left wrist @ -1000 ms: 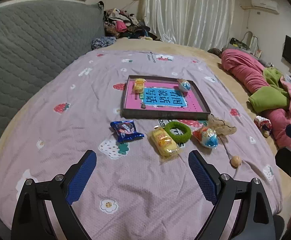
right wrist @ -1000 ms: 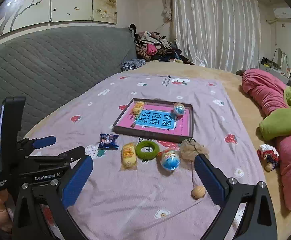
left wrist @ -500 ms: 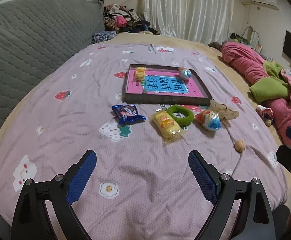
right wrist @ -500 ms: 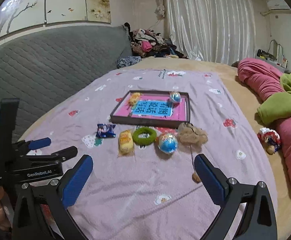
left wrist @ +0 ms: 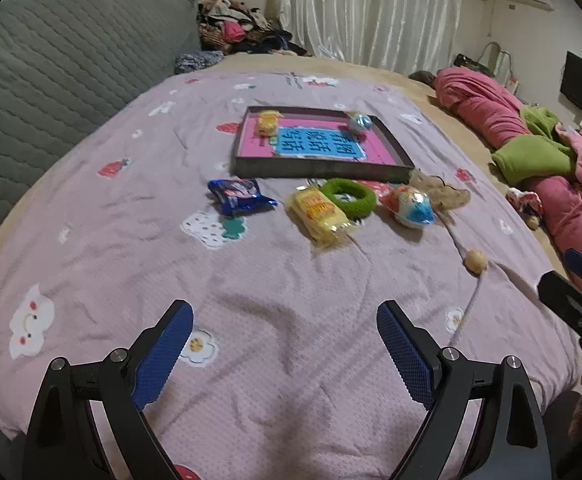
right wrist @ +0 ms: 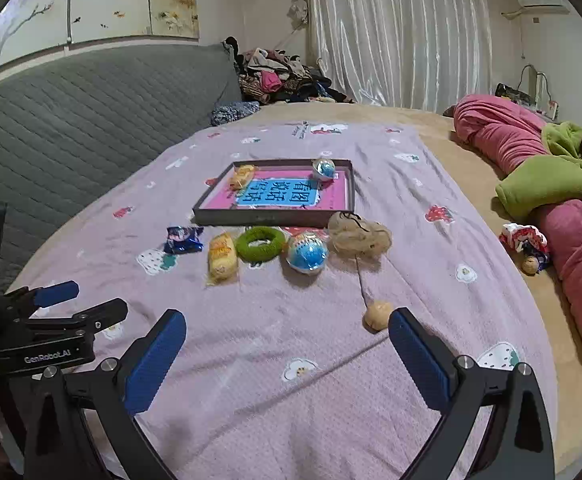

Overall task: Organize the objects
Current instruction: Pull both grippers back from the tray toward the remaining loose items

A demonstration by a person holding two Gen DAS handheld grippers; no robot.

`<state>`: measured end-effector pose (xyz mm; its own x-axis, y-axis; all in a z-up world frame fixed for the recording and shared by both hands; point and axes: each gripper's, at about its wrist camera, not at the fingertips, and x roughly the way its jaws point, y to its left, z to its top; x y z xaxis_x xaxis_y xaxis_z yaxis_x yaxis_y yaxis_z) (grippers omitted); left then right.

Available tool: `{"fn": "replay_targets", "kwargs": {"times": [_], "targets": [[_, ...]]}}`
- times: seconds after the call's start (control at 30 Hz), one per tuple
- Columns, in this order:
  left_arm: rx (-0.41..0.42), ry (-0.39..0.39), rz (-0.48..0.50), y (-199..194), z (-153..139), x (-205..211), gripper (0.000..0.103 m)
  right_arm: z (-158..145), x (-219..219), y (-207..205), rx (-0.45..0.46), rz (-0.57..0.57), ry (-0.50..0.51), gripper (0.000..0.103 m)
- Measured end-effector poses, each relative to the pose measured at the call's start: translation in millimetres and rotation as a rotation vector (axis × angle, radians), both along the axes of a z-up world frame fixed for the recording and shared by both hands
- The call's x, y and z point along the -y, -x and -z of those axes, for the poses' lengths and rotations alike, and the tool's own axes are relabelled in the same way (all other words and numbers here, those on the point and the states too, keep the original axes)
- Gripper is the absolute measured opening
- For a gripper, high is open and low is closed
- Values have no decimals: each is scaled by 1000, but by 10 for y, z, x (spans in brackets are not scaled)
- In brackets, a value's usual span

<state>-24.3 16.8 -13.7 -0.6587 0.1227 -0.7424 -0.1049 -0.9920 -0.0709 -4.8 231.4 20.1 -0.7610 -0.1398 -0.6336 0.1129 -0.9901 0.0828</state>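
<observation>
On the purple bedspread a dark shallow tray (left wrist: 319, 168) (right wrist: 267, 216) with a pink and blue sheet holds a yellow snack pack (left wrist: 267, 123) and a small blue-white ball (left wrist: 359, 122). In front of it lie a blue snack packet (left wrist: 239, 196) (right wrist: 184, 239), a yellow snack pack (left wrist: 319, 214) (right wrist: 222, 258), a green ring (left wrist: 349, 197) (right wrist: 261, 243), a blue-white ball (left wrist: 413, 210) (right wrist: 307, 254) and a beige plush toy (left wrist: 439, 192) (right wrist: 359, 234) with a corded bead (right wrist: 377, 315). My left gripper (left wrist: 285, 354) and right gripper (right wrist: 287, 360) hover open and empty over the near bedspread.
A grey quilted headboard (left wrist: 51, 68) runs along the left. Pink and green bedding (left wrist: 531, 152) is piled at the right, with a small doll (right wrist: 525, 242) beside it. Clothes are heaped at the far end (right wrist: 279, 76). The other gripper (right wrist: 39, 332) shows at the right wrist view's left edge.
Both grippers have drawn back and tilted, so the objects sit farther up the views. Nothing on the bed has moved; both grippers stay open.
</observation>
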Motion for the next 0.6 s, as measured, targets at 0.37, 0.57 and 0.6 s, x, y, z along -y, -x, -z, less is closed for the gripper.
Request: {"fn": "replay_targets", "kwargs": {"times": [0.37,0.57,0.6], "targets": [[10,-6,18,-63,55,-52,94,78,-66,-79,16,-4,15,102],[11,-3,21,-86,62,-100,94,101,-129,-86,24,2,23,102],[9,-4,20,-86,63,-111,94,107,-134,-86,23,4,24,102]]}}
